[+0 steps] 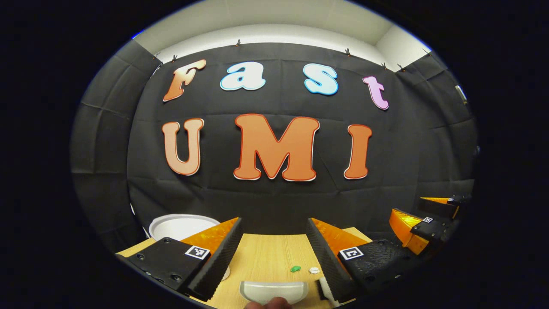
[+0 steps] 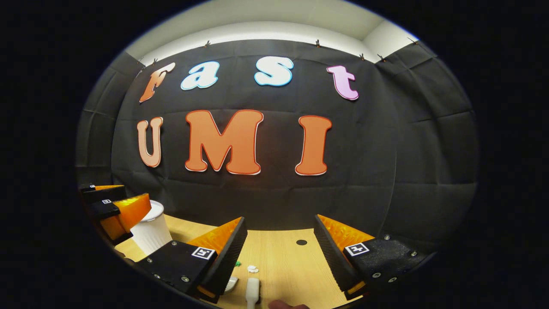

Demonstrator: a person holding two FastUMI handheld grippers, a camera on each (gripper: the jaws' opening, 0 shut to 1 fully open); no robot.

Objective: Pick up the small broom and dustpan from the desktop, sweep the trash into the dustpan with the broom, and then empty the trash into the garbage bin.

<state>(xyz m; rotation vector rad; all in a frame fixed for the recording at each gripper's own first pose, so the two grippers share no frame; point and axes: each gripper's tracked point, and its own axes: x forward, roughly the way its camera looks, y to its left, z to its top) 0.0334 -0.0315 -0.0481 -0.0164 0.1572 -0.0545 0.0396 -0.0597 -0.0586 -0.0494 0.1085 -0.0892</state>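
Note:
In the left gripper view my left gripper is open above the wooden desktop, with nothing between its fingers. Below it lies the white dustpan, and a green scrap and a white scrap rest just beyond it. A bit of the small broom peeks out beside the right finger. In the right gripper view my right gripper is open too, over the broom's white handle. The white scrap and green scrap lie ahead of the handle, and the dustpan's edge shows by the left finger.
A white garbage bin stands at the desktop's far left, also seen as the bin in the right gripper view. The other gripper appears at each view's side: right gripper, left gripper. A dark round hole marks the desktop. A fingertip shows at the bottom.

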